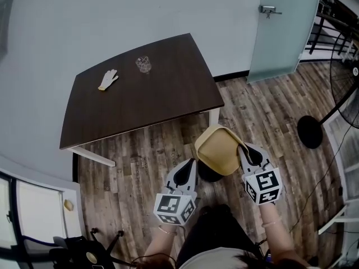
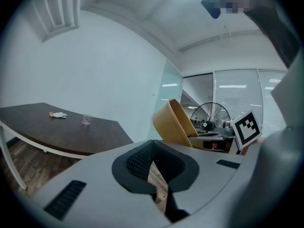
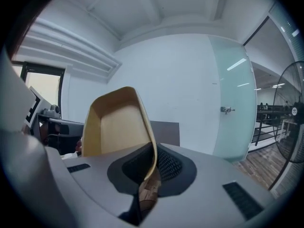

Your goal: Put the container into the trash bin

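2 right gripper (image 1: 243, 149) jaws pinch the container (image 1: 217, 153) (tilted over the trash bin (image 1: 208, 176)); left gripper (image 1: 193, 162) jaws closed, empty.

Grey, black-padded left gripper (image 1: 192, 162) and right gripper (image 1: 243, 148)

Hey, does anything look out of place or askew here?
The container hangs tipped on its side, pinched by one wall in the right hand-held gripper. A lone glove lies on the table.
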